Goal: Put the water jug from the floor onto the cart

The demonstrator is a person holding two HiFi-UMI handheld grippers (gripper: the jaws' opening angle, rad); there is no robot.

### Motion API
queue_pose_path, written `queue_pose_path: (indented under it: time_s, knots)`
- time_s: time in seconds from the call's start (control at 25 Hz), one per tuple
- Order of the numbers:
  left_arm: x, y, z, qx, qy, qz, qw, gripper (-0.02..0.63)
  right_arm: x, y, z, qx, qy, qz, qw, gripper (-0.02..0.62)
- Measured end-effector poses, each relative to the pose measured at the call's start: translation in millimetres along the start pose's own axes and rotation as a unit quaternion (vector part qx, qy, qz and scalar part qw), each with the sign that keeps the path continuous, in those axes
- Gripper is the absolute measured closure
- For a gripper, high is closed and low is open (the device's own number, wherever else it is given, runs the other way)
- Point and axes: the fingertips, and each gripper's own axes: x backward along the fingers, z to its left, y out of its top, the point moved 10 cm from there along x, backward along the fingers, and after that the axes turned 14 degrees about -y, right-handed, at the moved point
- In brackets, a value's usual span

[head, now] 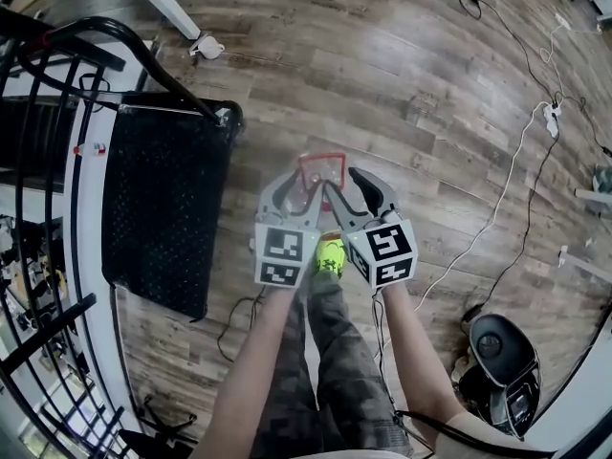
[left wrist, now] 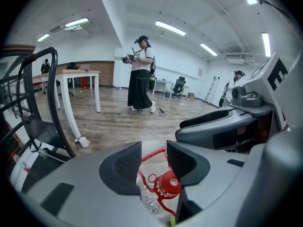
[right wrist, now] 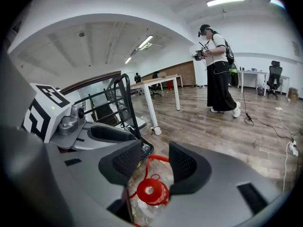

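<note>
The water jug [head: 320,157] stands on the wooden floor, a clear bottle with a red carry handle and a red cap [left wrist: 169,183]; my grippers hide most of its body. My left gripper [head: 293,195] hovers just above its left side and my right gripper [head: 358,193] above its right side, both open. In the left gripper view the left gripper [left wrist: 154,162] has the cap just below its spread jaws. The right gripper [right wrist: 155,163] frames the cap [right wrist: 150,191] and handle the same way. No pad touches the jug.
The cart's black deck [head: 163,208] lies left of the jug, its black tube handle [head: 124,41] arching above. A white cable [head: 497,208] crosses the floor at right, near a round black device [head: 497,347]. My yellow-green shoe [head: 330,256] is behind the jug. A person [left wrist: 140,74] stands farther off.
</note>
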Motion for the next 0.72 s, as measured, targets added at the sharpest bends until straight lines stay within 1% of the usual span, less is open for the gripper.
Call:
queue_pose_path:
  time_s: [0.24,0.56,0.72]
  knots:
    - [-19,-25,15,0.014,0.008,0.007,0.9999,0.461,-25,-22,0,0.009,-0.008,0.011,1.000,0.422]
    - [-49,-42,27,0.030,0.019,0.013,0.9993,0.462,-53,-39,-13,0.018,-0.013,0.028,0.999,0.410]
    - [-63,-48,35,0.030,0.027,0.023,0.9989,0.459,-68,-50,-19,0.025,-0.028,0.056,0.998,0.402]
